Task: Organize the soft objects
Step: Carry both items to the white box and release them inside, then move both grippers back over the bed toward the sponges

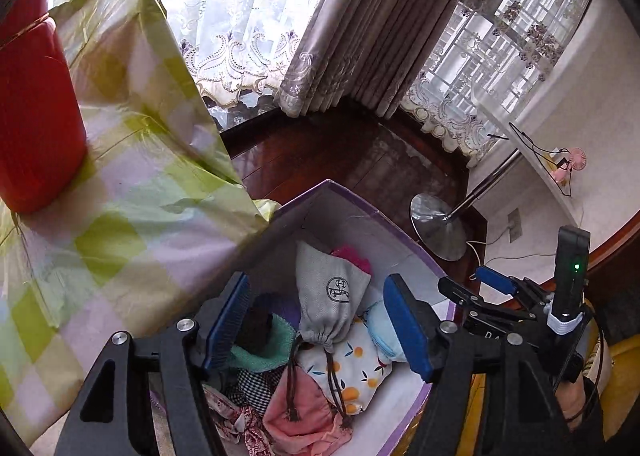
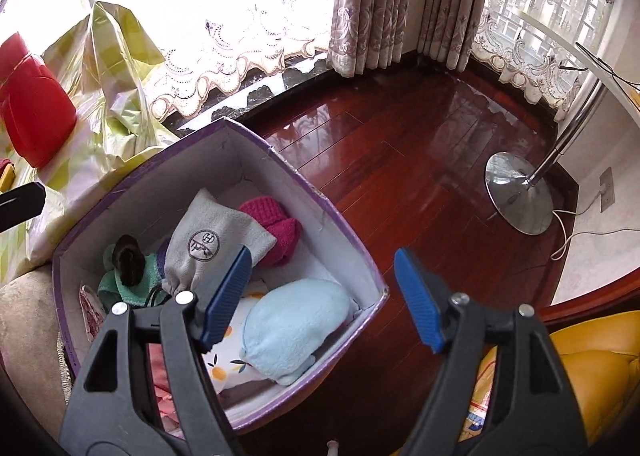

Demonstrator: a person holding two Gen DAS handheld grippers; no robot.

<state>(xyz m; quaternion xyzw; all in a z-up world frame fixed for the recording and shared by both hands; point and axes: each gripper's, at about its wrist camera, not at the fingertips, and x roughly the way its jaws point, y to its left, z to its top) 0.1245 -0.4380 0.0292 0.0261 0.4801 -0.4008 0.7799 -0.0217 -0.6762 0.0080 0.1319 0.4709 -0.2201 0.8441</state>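
Both jaws spread wide, nothing held: left gripper [image 1: 318, 322] is hung over the purple box [image 1: 356, 200], right gripper [image 2: 322, 298] over its near corner. Grey drawstring pouch [image 1: 330, 290] is lain on top of the pile, light blue fleece pouch [image 2: 294, 326] beside it. Both judged light, limp, non-fragile; best pinched at the gathered neck or a bunched fold, since flat fabric may slip
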